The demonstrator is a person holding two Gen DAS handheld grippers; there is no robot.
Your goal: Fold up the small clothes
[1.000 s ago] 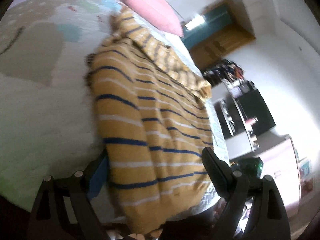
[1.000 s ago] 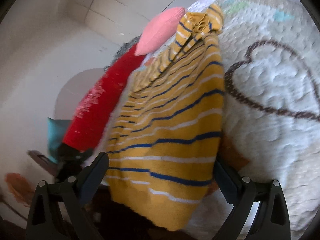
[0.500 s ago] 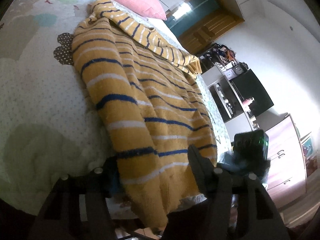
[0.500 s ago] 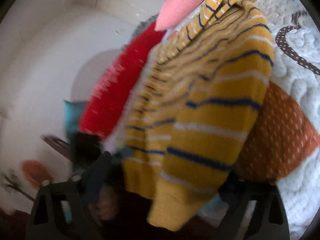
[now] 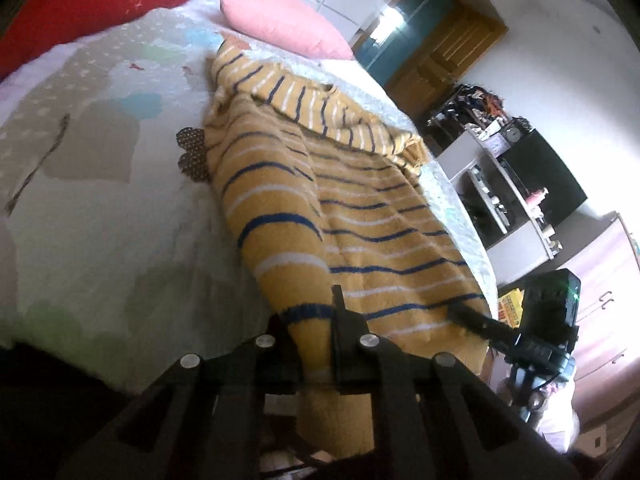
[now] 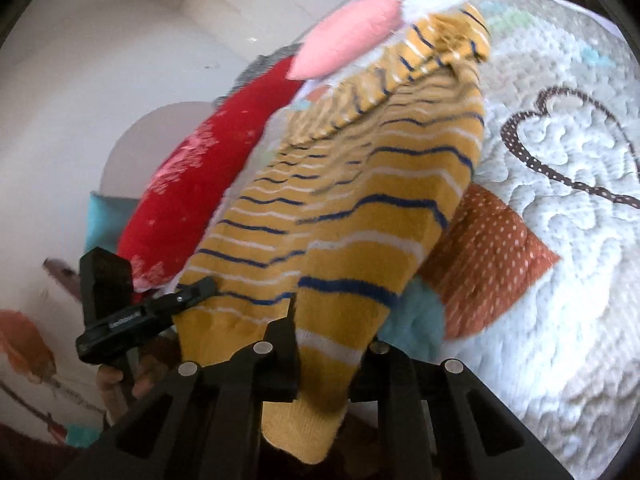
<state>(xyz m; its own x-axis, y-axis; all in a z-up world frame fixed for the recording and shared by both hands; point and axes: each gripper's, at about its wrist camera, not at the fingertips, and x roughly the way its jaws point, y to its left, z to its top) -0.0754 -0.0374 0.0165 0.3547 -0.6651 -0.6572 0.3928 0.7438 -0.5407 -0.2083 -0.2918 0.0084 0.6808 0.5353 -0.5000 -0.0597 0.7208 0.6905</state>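
A yellow sweater (image 5: 352, 216) with blue and white stripes lies lengthwise on the bed, its hem at the near edge. My left gripper (image 5: 316, 332) is shut on the hem's left corner, the cloth bunched between the fingers. In the right wrist view the same sweater (image 6: 360, 184) runs away from me, and my right gripper (image 6: 324, 344) is shut on the hem's right corner. Each gripper shows in the other's view: the right one (image 5: 536, 332) and the left one (image 6: 132, 312).
The bed has a white quilted cover (image 5: 92, 208) with patchwork shapes (image 6: 492, 264). A pink pillow (image 5: 280, 24) and a red pillow (image 5: 92, 0) lie at the head. Shelves and a dark screen (image 5: 532, 184) stand beyond the bed's right side.
Both grippers were open on either side of the hem; they have moved in and closed on its two corners. The cloth now bunches up between the fingers.
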